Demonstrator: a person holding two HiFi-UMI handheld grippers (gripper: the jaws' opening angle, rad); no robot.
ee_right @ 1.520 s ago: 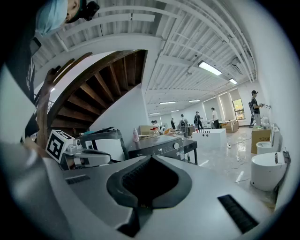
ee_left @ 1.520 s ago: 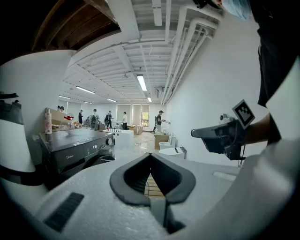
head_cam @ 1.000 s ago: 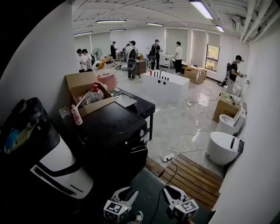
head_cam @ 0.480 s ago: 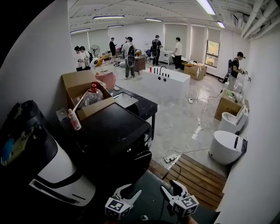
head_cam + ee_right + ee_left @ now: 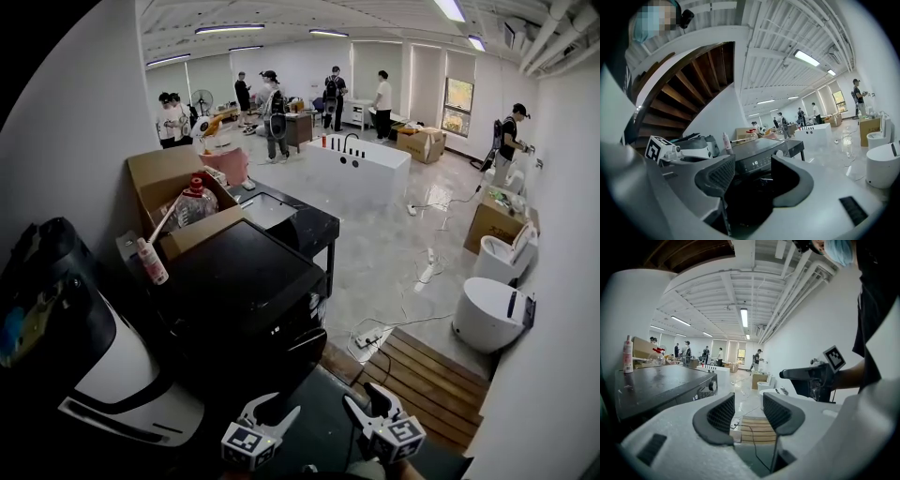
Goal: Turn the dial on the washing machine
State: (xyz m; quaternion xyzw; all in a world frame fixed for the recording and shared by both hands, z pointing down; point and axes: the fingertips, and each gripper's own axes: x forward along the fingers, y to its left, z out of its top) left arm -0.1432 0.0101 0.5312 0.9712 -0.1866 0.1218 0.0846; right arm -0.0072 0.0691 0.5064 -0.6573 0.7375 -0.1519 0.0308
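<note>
The black washing machine (image 5: 244, 291) stands left of centre, a few steps ahead of me. Its round dial (image 5: 712, 386) sits at the right end of the front panel; the right gripper view shows the dial (image 5: 779, 153) beside the lit display. My left gripper (image 5: 269, 411) and right gripper (image 5: 364, 401) hang low at the bottom edge of the head view, short of the machine and touching nothing. Both sets of jaws are opening, with nothing between them. The left gripper (image 5: 747, 411) points past the machine's front corner. The right gripper (image 5: 752, 176) points at the machine's front.
A cardboard box (image 5: 173, 178) and a pink bottle (image 5: 150, 261) stand behind the machine. A white and black appliance (image 5: 94, 356) is to its left. A wooden platform (image 5: 422, 380), a power strip with cables (image 5: 370, 337) and a white toilet (image 5: 487, 314) lie to the right. Several people stand at the back.
Both grippers' jaws have spread apart, the right from nearly shut. The head view has shifted slightly; the grippers stay low in front of me.
</note>
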